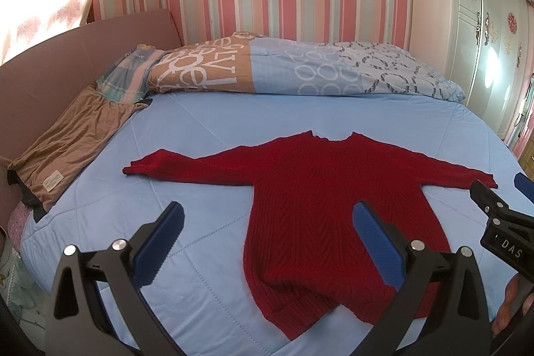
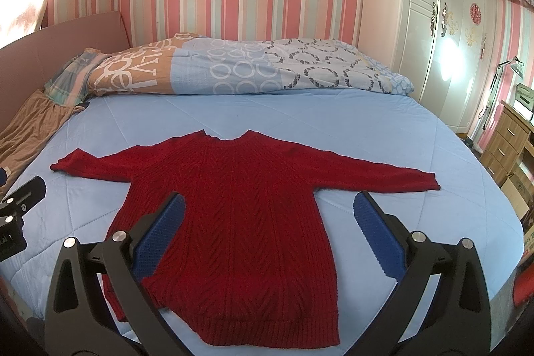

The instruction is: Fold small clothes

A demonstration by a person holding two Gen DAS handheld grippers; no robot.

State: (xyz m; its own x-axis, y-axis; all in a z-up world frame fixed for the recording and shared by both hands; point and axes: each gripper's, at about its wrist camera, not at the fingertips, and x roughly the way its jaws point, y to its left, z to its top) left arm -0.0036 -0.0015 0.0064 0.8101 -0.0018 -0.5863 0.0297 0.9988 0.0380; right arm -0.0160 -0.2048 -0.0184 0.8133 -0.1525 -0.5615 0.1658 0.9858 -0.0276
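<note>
A red knitted sweater (image 1: 307,196) lies flat on the light blue bed sheet (image 1: 200,129), both sleeves spread out to the sides, neck toward the far wall. It also shows in the right wrist view (image 2: 240,209). My left gripper (image 1: 267,222) is open, above the sweater's lower left side, holding nothing. My right gripper (image 2: 268,219) is open above the sweater's lower right side, holding nothing. The right gripper's tip also shows at the right edge of the left wrist view (image 1: 500,209).
A folded patterned quilt (image 1: 300,69) lies across the far end of the bed. A brown garment (image 1: 66,149) lies at the left edge by the pink headboard (image 1: 66,55). A white wardrobe (image 2: 450,39) and a wooden drawer unit (image 2: 507,142) stand to the right.
</note>
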